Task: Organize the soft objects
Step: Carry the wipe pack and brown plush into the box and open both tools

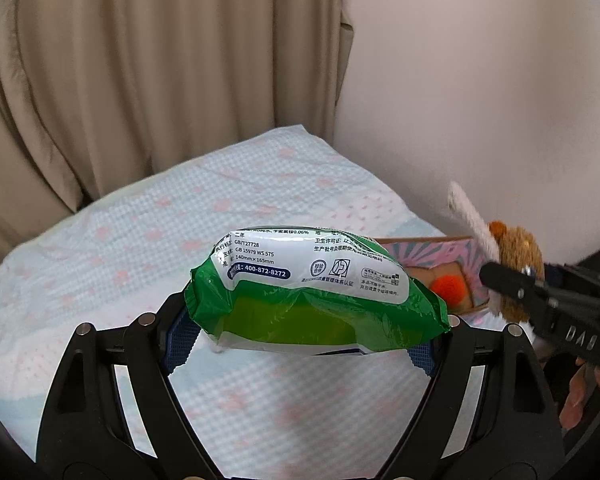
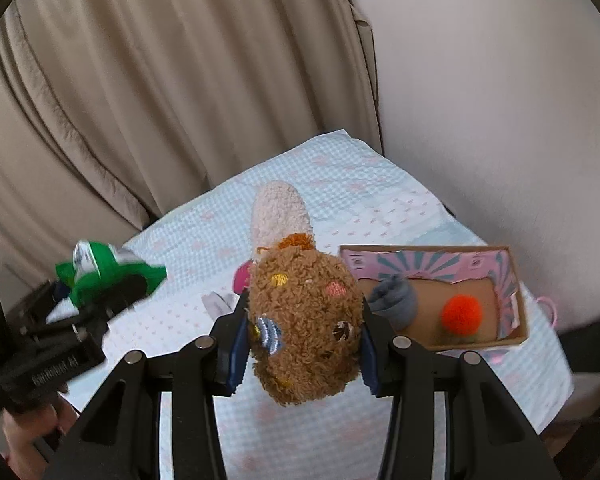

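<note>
My left gripper (image 1: 304,332) is shut on a green and white pack of wet wipes (image 1: 312,284) and holds it above the bed. My right gripper (image 2: 302,344) is shut on a brown fuzzy plush toy (image 2: 304,320) with a cream end (image 2: 280,212), held above the bed beside the box. The cardboard box (image 2: 516,300) with a pink patterned lining holds an orange pompom (image 2: 460,314) and a grey soft item (image 2: 396,300). In the left wrist view the box (image 1: 428,246), the pompom (image 1: 448,290) and the plush (image 1: 514,256) in the right gripper (image 1: 500,280) show at the right.
The bed has a light blue checked cover with pink marks (image 1: 160,220). Beige curtains (image 1: 140,60) hang behind it and a white wall (image 1: 480,80) stands at the right. A pink item (image 2: 242,276) and a small white item (image 2: 218,302) lie on the bed behind the plush.
</note>
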Demonstrator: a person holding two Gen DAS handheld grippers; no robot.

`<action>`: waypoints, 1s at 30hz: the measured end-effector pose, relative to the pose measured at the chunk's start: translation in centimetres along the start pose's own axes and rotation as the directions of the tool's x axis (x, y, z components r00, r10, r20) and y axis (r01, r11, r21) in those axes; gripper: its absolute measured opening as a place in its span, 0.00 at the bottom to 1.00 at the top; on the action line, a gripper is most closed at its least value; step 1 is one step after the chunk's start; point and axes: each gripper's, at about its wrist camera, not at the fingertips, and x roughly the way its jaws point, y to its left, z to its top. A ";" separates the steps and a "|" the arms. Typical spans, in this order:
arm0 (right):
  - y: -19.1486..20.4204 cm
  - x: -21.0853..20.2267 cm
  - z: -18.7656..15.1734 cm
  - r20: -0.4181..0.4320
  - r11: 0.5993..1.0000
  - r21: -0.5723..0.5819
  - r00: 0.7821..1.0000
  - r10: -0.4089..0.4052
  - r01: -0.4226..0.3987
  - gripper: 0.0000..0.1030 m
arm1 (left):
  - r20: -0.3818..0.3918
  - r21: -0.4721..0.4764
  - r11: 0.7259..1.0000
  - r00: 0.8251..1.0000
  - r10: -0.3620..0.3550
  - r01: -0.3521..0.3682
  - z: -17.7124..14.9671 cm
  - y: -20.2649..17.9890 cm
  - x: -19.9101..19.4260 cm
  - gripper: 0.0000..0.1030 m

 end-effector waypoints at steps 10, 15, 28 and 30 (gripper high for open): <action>-10.3 1.7 1.3 -0.085 0.996 -0.090 0.996 -0.033 0.025 0.40 | -0.076 -0.011 1.000 0.997 -0.015 0.014 1.9 -9.3 6.8 0.80; -14.5 4.6 1.9 -0.152 0.992 -0.117 0.987 -0.053 0.035 0.40 | -0.153 0.002 1.000 0.988 -0.030 0.031 2.2 -13.3 11.8 0.80; -24.2 16.5 2.3 -0.448 0.991 -0.125 0.894 -0.021 -0.039 0.41 | -0.473 0.103 0.988 0.879 -0.052 0.114 -3.8 -20.0 26.4 0.80; -24.9 17.8 2.1 -0.472 0.991 -0.122 0.882 -0.014 -0.050 0.41 | -0.495 0.120 0.986 0.868 -0.045 0.120 -3.9 -20.8 27.9 0.80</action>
